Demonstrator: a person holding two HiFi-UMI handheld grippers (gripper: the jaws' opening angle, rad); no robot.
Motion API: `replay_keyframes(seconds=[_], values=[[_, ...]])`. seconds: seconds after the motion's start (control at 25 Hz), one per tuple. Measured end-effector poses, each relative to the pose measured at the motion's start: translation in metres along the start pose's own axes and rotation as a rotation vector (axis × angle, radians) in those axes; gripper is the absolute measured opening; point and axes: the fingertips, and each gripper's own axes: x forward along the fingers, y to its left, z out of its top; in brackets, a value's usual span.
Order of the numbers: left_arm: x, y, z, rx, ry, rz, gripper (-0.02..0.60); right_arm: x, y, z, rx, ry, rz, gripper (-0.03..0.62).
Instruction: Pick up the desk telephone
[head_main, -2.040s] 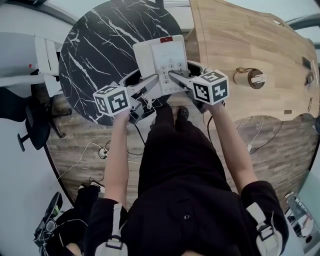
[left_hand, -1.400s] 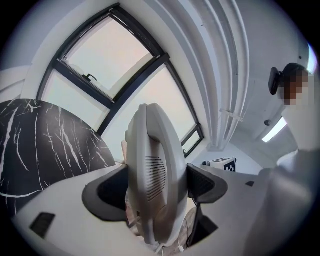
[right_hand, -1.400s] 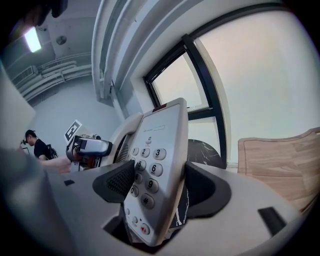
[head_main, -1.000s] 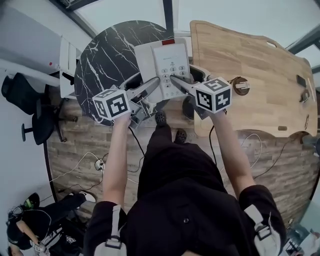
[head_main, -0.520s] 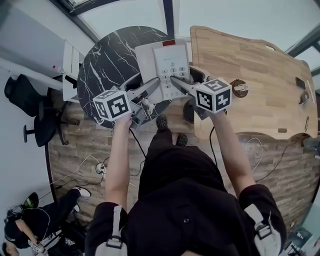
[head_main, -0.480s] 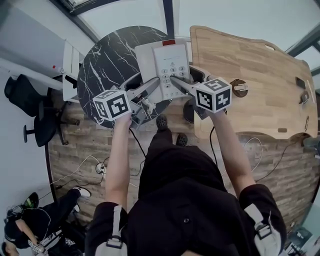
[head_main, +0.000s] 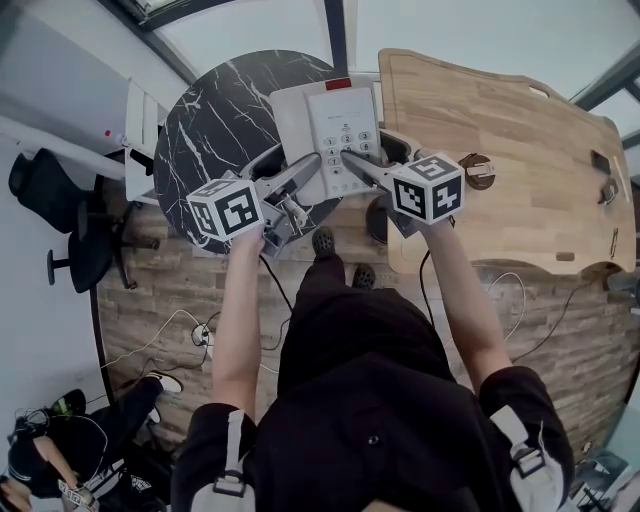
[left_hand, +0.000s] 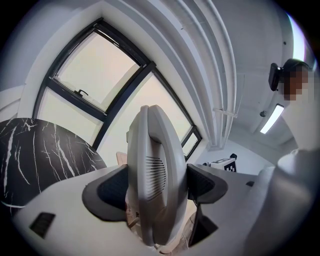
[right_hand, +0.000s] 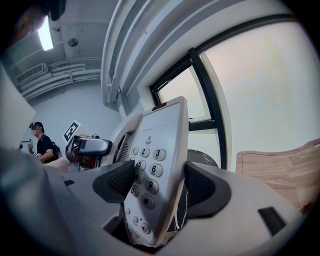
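The white desk telephone (head_main: 331, 128) is held up in the air over the near edge of the round black marble table (head_main: 215, 110). My left gripper (head_main: 306, 170) is shut on its handset side, and the ribbed handset (left_hand: 152, 175) fills the gap between the dark pads in the left gripper view. My right gripper (head_main: 352, 160) is shut on the keypad side. In the right gripper view the keypad face (right_hand: 152, 165) stands tilted between the pads, with my left gripper (right_hand: 82, 147) beyond it.
A wooden desk (head_main: 500, 150) lies to the right, with a small round object (head_main: 478, 170) near its left edge. A black office chair (head_main: 70, 230) stands to the left. Cables (head_main: 200, 330) trail over the wood floor. Another person (head_main: 40, 470) is at the bottom left.
Since two seconds ago the telephone and both grippers have risen away from the marble table. In the last half second almost nothing has shifted.
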Motion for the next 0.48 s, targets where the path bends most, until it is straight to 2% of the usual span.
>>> replay_keyframes(seconds=[0.48], values=[[-0.0007,-0.0014,-0.0013,0.003,-0.001,-0.002,0.378,-0.0015,0.0008,-0.0007,-0.012,0.002,-0.004,0.336]])
